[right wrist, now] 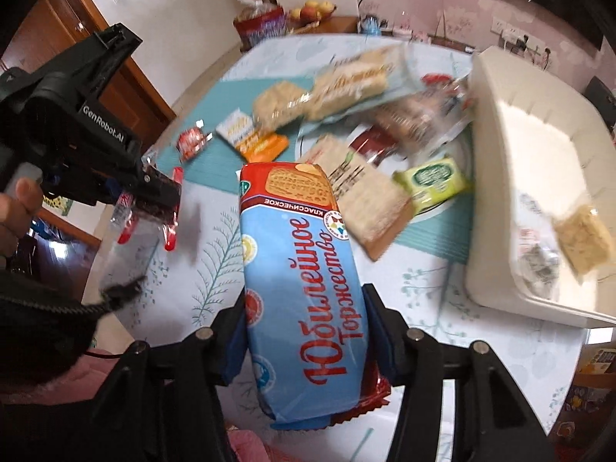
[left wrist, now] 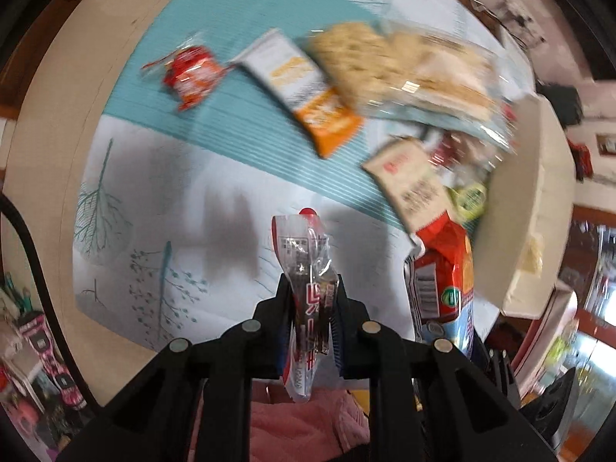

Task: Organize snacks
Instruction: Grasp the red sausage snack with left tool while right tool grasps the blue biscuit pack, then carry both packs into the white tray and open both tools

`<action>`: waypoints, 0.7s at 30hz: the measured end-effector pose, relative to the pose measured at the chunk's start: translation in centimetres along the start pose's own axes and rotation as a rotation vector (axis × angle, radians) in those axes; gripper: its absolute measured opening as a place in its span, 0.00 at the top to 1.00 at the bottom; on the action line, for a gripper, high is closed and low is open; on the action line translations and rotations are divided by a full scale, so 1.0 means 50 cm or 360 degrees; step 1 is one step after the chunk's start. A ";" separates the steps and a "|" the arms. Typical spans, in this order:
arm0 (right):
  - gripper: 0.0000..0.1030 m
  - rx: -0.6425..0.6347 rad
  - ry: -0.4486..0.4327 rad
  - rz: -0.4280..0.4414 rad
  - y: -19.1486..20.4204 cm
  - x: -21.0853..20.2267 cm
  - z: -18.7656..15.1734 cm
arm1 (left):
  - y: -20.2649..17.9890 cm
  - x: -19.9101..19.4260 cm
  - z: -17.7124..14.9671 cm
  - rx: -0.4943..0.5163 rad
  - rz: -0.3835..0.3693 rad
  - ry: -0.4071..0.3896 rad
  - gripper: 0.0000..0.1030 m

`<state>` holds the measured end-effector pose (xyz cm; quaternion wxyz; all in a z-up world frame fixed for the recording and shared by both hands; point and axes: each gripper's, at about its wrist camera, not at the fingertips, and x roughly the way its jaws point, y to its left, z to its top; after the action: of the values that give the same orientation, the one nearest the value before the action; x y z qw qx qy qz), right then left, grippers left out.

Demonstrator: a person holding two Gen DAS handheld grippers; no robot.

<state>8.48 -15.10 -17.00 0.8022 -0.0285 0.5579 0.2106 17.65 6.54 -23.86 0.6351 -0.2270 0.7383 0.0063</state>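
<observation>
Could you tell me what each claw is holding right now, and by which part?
The left claw pinches a thin clear-and-red wrapper about mid-length. The right claw clamps the blue-and-red biscuit pack across its long sides, toward the near end.

You've got a long blue-and-red biscuit pack (right wrist: pixel 300 269) raised above the table, lengthwise, and a thin clear-and-red wrapper (left wrist: pixel 308 265) raised too. Other snacks (right wrist: pixel 346 123) lie heaped beside the white bin (right wrist: pixel 539 177), which holds one pale bar (right wrist: pixel 581 238).
</observation>
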 end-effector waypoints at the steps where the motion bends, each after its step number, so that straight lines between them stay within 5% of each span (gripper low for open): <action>1: 0.48 0.0004 -0.0023 0.0003 -0.006 -0.014 -0.001 | -0.016 -0.005 -0.006 0.0024 -0.0001 0.0000 0.85; 21: 0.50 0.0099 -0.0328 -0.0151 -0.216 -0.203 -0.007 | -0.336 -0.103 -0.126 0.0471 -0.0181 -0.0222 0.85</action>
<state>9.24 -28.11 -9.94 0.8649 -0.0080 0.4767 0.1568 17.98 -8.72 -13.08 0.7105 -0.1713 0.6714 -0.1227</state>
